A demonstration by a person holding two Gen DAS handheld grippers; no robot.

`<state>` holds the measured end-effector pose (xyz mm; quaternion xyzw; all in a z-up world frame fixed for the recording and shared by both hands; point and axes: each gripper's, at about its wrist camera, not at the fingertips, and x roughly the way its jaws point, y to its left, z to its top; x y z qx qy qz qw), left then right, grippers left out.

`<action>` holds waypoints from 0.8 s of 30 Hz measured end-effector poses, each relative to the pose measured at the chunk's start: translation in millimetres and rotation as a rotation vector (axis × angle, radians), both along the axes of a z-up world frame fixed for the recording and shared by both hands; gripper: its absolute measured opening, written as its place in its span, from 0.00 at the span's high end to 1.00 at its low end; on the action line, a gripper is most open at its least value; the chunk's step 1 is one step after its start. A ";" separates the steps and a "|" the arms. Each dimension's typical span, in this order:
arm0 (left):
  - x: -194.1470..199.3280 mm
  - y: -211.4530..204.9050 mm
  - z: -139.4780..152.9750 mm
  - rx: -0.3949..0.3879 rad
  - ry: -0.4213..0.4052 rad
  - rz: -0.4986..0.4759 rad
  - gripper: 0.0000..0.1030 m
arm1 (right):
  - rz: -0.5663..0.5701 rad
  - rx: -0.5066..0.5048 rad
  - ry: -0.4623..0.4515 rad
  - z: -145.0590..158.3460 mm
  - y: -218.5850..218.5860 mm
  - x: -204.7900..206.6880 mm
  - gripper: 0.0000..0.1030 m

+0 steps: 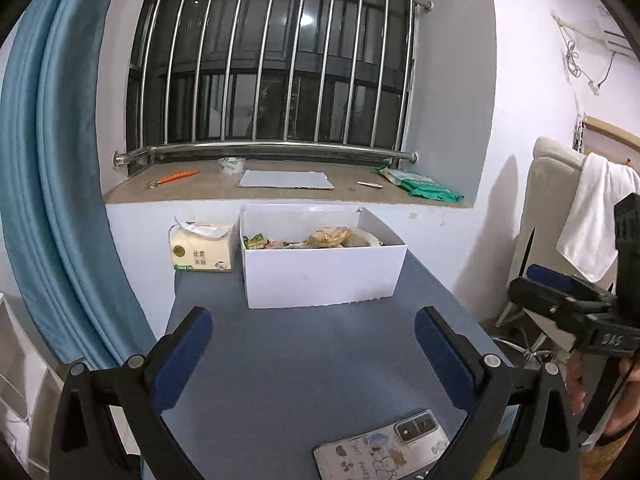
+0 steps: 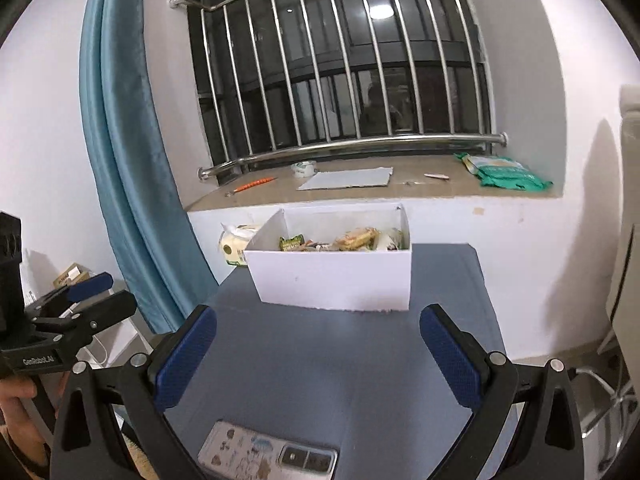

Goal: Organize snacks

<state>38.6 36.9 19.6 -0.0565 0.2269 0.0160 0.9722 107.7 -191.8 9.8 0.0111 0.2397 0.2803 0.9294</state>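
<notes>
A white open box [image 1: 320,276] stands at the far end of the blue-grey table [image 1: 304,360], holding several snack packets [image 1: 328,237], among them a small green packet [image 1: 253,241]. The box [image 2: 336,280] and its snacks [image 2: 356,239] also show in the right wrist view. My left gripper [image 1: 314,328] is open and empty, held above the table short of the box. My right gripper [image 2: 318,326] is open and empty too. Each gripper appears at the edge of the other's view: the right gripper [image 1: 560,300] and the left gripper [image 2: 80,300].
A phone [image 1: 380,448] in a cartoon case lies on the table's near edge; it also shows in the right wrist view [image 2: 268,456]. A tissue pack [image 1: 202,248] stands left of the box. The windowsill holds a tape roll [image 1: 231,165], a grey sheet [image 1: 286,180], an orange tool [image 1: 176,177] and green bags [image 1: 420,186]. A blue curtain [image 1: 52,180] hangs left; a chair with a towel [image 1: 592,216] stands right.
</notes>
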 end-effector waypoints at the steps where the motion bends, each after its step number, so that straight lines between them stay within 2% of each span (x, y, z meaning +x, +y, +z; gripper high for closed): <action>1: -0.8 -0.4 0.8 -0.003 0.000 0.004 0.00 | 0.002 0.005 0.002 0.5 -1.5 -1.2 0.00; 10: 1.0 -11.4 3.5 0.006 -0.005 -0.034 0.00 | 0.007 0.007 0.010 -1.0 -1.4 -2.5 0.00; 24: 0.7 -15.6 3.2 0.007 -0.002 -0.040 0.00 | 0.018 -0.015 -0.008 -1.1 2.7 -12.1 0.00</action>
